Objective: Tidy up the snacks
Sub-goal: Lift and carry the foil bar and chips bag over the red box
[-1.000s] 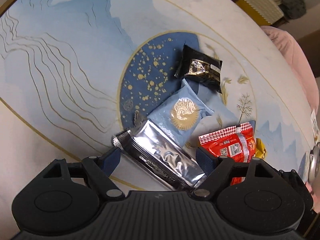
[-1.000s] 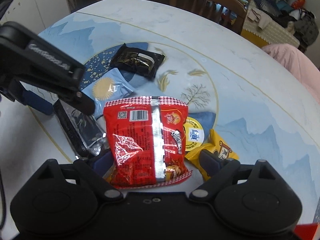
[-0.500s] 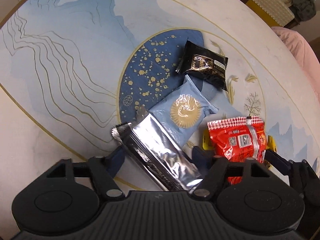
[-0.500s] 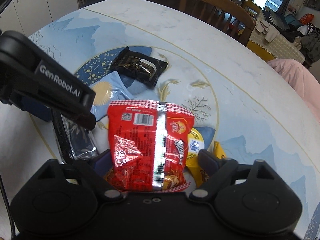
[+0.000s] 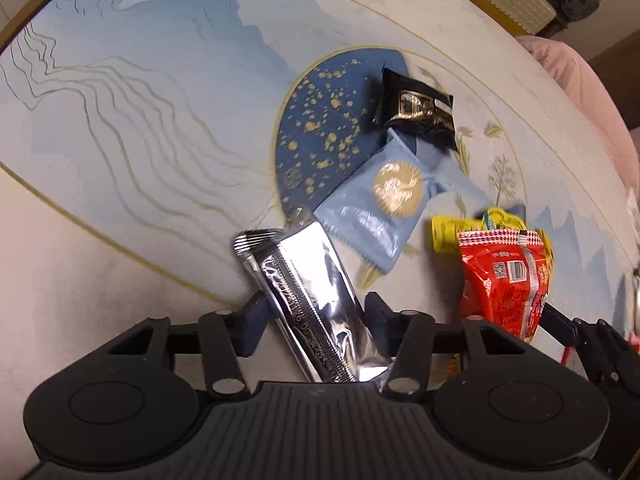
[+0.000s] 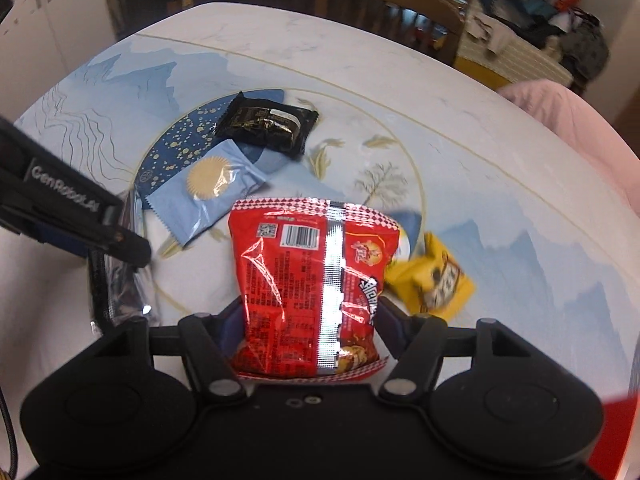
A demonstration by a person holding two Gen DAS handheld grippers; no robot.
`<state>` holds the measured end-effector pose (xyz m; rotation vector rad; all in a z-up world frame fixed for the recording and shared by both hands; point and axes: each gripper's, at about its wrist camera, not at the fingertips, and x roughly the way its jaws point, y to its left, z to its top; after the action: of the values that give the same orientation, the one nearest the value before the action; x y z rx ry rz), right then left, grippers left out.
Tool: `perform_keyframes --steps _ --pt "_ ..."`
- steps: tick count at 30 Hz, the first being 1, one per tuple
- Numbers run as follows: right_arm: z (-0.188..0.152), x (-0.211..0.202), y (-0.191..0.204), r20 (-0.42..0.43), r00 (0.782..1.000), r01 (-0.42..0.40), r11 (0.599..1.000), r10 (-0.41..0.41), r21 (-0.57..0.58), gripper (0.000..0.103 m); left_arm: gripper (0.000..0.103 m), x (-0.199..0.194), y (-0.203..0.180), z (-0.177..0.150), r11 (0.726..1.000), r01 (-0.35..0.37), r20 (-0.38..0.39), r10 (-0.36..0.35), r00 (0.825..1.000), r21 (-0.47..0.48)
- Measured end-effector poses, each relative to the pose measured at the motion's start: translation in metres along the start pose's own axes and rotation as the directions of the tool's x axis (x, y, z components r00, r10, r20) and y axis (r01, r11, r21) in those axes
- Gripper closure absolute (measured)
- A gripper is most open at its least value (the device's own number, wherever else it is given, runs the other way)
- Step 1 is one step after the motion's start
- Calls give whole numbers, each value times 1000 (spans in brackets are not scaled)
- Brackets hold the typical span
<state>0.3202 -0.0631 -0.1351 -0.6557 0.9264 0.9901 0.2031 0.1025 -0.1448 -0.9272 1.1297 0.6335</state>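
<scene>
- The left gripper (image 5: 314, 316) has its jaws closed on the silver foil packet (image 5: 308, 300), with 1 blue pad pressing each long side of the wrapper.
- The silver foil packet runs from deep between those jaws outward and to the left, its crimped end pointing away from the gripper above the tabletop (image 5: 140, 128).
- Just beyond that crimped end and a little right of the left jaws lies the light blue packet (image 5: 376, 212) with a gold disc printed on it, flat on the tabletop.
- Farther out along the same line, the black packet (image 5: 418, 110) lies touching or overlapping the far corner of the light blue packet.
- The right gripper (image 6: 310, 320) has its jaws clamped on the red snack bag (image 6: 316, 284), pinching its lower half from both sides; the bag stands up between them with its barcode side facing the camera.
- Just right of the right jaws, partly hidden behind the red snack bag, the yellow packet (image 6: 434, 276) lies on the tabletop, blurred.
- Left of the right jaws, the left gripper's arm crosses the view, with the silver foil packet beneath it.
- Beyond the tabletop's far edge stands a wooden chair (image 6: 384, 4).
</scene>
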Motion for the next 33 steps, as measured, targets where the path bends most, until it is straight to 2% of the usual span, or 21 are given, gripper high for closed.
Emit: perform_keyframes --steps 4,8,12,14,16,17,19,21,24,28,30,33 --pt "-14 -16 10 4 1000 7 997 -7 79 37 52 -7 20 -6 999 22 -3 -22 1000 23" --pt "-28 -33 23 11 1000 23 985 -25 169 37 57 -17 36 -10 997 57 -7 -57 998 48" --pt "-39 -52 39 25 999 40 969 -48 246 37 61 -26 42 -14 990 82 -3 -82 997 115" --pt "-45 -62 47 30 998 46 958 -57 282 37 70 -30 44 -18 982 87 -3 -87 996 168" --pt "-51 -70 55 33 997 52 949 -66 312 37 74 -32 47 -21 975 97 -14 -97 995 202" --pt "-55 -74 60 34 997 60 944 -76 325 37 84 -34 49 -23 971 106 -18 -104 994 214" --pt "-62 -83 67 39 995 70 932 -89 355 37 93 -39 51 -25 960 130 -23 -128 991 249" --pt "-68 -90 73 37 994 82 920 -104 382 37 93 -44 52 -26 949 126 -13 -128 992 289" --pt "-78 -99 81 31 990 109 902 -134 417 37 93 -41 56 -25 939 176 -79 -159 984 295" --pt "-93 -112 89 27 986 130 870 -163 476 37 93 -43 52 -32 922 181 -94 -158 983 344" --pt "-100 -118 91 27 985 136 857 -172 496 37 89 -44 49 -34 917 188 -105 -160 981 352" --pt "-107 -125 92 30 983 141 850 -181 507 37 65 -44 42 -39 915 166 -95 -140 986 369"
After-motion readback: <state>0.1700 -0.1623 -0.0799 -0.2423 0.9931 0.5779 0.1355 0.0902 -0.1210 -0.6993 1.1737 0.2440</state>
